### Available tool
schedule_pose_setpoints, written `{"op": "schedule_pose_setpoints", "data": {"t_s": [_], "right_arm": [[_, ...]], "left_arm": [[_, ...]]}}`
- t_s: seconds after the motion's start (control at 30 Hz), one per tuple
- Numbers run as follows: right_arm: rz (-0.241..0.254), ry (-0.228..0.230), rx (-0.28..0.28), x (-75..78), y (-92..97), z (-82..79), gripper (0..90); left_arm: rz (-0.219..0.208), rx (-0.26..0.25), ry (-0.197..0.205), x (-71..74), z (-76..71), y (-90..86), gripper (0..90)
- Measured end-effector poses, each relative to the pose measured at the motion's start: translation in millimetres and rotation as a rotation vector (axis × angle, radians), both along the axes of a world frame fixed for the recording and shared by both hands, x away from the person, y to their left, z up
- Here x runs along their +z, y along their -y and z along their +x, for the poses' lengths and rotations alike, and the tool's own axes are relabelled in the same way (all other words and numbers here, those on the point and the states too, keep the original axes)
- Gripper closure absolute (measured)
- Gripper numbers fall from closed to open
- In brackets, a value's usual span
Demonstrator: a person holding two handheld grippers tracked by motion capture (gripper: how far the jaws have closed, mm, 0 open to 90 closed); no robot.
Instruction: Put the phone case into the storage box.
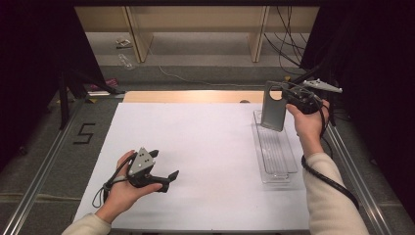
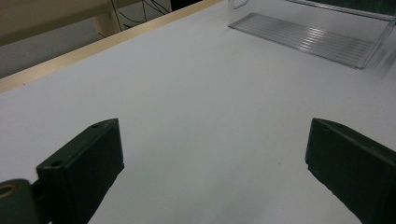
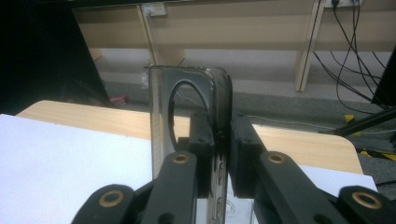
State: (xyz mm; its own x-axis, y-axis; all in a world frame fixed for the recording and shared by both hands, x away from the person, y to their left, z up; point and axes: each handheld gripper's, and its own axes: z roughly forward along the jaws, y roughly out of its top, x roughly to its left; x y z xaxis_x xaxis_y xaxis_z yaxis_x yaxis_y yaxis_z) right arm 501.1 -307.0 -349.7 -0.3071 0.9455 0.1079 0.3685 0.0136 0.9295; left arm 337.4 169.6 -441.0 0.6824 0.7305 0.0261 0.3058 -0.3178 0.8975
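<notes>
A smoky translucent phone case (image 1: 273,111) with a round cut-out hangs upright over the far end of a clear plastic tray (image 1: 288,169) at the right of the table. My right gripper (image 1: 288,102) is shut on the edge of the case (image 3: 187,116), its black fingertips (image 3: 201,135) pressed on both sides of the side wall. At the front left, my left gripper (image 1: 164,164) rests low over the white sheet. Its fingers (image 2: 84,163) stand wide open with nothing between them. The tray (image 2: 308,37) lies ahead of them.
A white sheet (image 1: 195,161) covers most of the wooden table (image 1: 195,96). Metal rails (image 1: 352,161) run along both sides. Beyond the far edge are wooden shelf legs (image 1: 139,34), loose cables (image 1: 288,34) and a black stand (image 1: 66,93).
</notes>
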Motion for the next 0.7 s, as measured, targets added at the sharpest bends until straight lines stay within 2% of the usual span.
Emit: {"op": "schedule_pose_setpoints", "data": {"t_s": [0.7], "right_arm": [[-0.008, -0.015, -0.009, -4.5, -1.9, 7.6, 82.1]], "left_arm": [[-0.001, -0.001, -0.002, -0.2, 0.1, 0.1, 3.9]]}}
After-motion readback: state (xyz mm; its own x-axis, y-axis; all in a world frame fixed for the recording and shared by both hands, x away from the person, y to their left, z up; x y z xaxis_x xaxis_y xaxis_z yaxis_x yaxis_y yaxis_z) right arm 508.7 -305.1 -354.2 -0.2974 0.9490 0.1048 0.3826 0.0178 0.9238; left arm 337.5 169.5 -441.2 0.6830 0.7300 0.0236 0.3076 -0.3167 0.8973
